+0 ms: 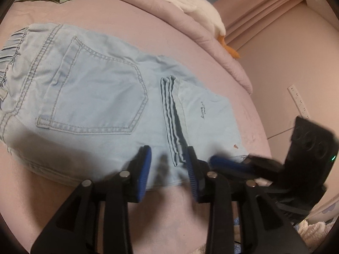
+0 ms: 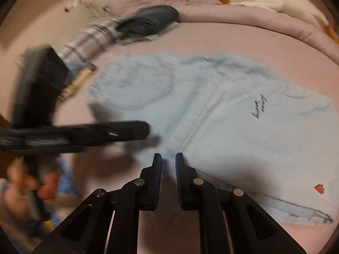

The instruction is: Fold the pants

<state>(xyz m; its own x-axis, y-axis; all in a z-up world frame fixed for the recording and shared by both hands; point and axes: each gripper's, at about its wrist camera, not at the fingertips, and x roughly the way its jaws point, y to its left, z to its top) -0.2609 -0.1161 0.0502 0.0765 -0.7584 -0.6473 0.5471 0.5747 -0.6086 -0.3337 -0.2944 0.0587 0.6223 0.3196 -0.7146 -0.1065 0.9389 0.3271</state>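
Light blue denim pants (image 1: 95, 97) lie folded on the pink bed, back pocket up, with the leg cuffs (image 1: 203, 114) laid over the seat part. They also show in the right wrist view (image 2: 222, 114), blurred. My left gripper (image 1: 169, 165) is open, its blue pads over the near edge of the pants, holding nothing. My right gripper (image 2: 168, 165) hovers at the near edge of the pants, jaws a narrow gap apart with no cloth between them. It also shows in the left wrist view (image 1: 233, 165), beside the cuffs. The left gripper appears blurred in the right wrist view (image 2: 127, 131).
A white plush goose (image 1: 190, 2) lies on the rolled pink duvet (image 1: 211, 42) at the back. A pile of dark folded clothes (image 2: 148, 21) sits at the far corner of the bed, next to plaid cloth (image 2: 91, 40). A wall socket strip (image 1: 298, 101) is on the right.
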